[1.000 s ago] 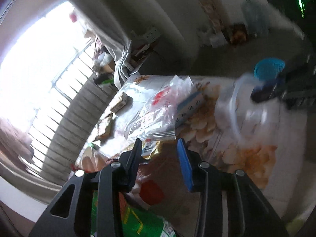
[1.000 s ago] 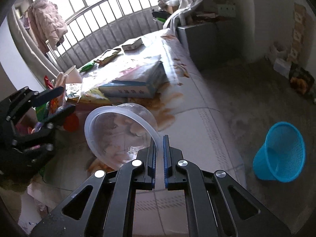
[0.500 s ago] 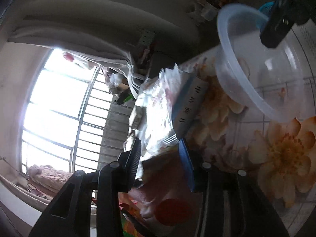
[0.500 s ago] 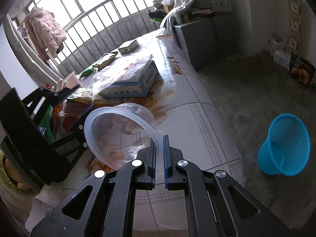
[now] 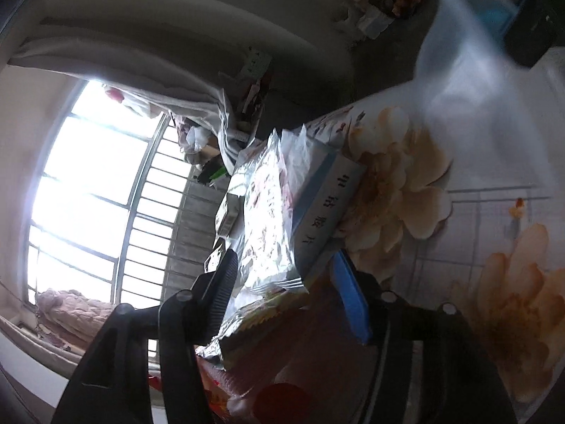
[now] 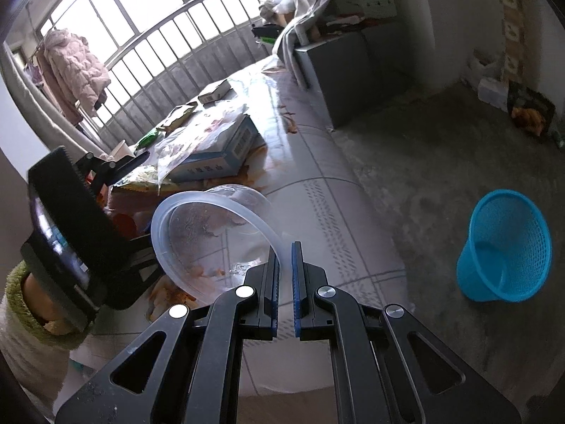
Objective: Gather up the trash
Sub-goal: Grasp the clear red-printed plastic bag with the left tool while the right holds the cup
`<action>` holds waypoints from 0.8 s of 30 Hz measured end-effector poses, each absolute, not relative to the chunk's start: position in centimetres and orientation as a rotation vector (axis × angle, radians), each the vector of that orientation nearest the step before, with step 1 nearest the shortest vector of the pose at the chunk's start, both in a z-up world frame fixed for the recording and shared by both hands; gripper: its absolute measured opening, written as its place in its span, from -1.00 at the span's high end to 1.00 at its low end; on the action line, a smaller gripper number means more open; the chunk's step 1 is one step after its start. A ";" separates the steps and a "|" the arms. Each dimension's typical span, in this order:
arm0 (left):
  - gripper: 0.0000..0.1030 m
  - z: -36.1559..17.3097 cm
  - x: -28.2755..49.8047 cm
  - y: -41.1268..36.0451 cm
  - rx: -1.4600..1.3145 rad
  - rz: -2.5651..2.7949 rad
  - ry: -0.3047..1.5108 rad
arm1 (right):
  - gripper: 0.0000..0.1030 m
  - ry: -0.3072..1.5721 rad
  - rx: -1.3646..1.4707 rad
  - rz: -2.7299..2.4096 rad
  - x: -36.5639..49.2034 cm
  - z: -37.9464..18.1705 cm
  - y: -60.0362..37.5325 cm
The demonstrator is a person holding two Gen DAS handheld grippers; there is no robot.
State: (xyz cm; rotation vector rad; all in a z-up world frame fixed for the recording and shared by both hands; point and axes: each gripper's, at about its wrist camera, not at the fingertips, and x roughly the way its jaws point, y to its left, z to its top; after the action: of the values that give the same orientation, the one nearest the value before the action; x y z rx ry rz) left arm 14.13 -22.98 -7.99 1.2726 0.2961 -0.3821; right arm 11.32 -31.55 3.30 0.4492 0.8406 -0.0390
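My right gripper (image 6: 284, 258) is shut on the rim of a clear plastic bowl (image 6: 208, 236) and holds it tilted above the flowered tablecloth (image 6: 317, 183). In the left wrist view the same bowl (image 5: 476, 70) is a blur at the upper right. My left gripper (image 5: 282, 282) sits low over a pile of wrappers with its jaws opening. A yellow and silver snack packet (image 5: 261, 314) lies between its fingers, not visibly pinched. Beyond lie a silver foil bag (image 5: 265, 219) and a blue and white box (image 5: 325, 205).
A blue mesh wastebasket (image 6: 505, 247) stands on the concrete floor right of the table. A red cap (image 5: 282, 399) and pink wrapping lie under the left gripper. A grey cabinet (image 6: 353, 70) stands past the table's far end. A green sleeve (image 6: 21, 293) shows at the left.
My left gripper has sunk and rolled toward the wrapper pile, and its jaws stand wider. The bowl in the right gripper has slid toward the upper right of the left wrist view.
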 end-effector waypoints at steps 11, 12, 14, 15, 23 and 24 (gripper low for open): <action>0.90 -6.4 15.9 -23.2 1.251 -0.296 0.313 | 0.90 0.826 0.473 -0.042 10.5 3.2 -32.2; 0.92 -6.1 15.8 -23.2 1.251 -0.291 0.303 | 0.91 0.824 0.477 -0.040 10.4 3.2 -32.3; 0.95 -5.3 15.7 -23.3 1.245 -0.278 0.282 | 0.91 0.817 0.486 -0.036 10.3 3.3 -32.5; 0.96 -5.0 15.5 -23.2 1.237 -0.277 0.280 | 0.91 0.814 0.490 -0.036 10.1 3.2 -32.6; 0.98 -1.9 14.8 -23.0 1.163 -0.237 0.236 | 0.91 0.778 0.515 -0.034 9.5 3.6 -33.7; 0.98 -1.3 14.5 -23.1 1.151 -0.232 0.227 | 0.92 0.775 0.516 -0.035 9.5 3.7 -33.8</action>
State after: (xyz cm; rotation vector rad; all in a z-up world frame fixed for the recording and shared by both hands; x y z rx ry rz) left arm 14.51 -23.07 -1.31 1.1509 0.2266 -0.2322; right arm 9.45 -33.82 3.69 0.5156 0.7746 -0.0352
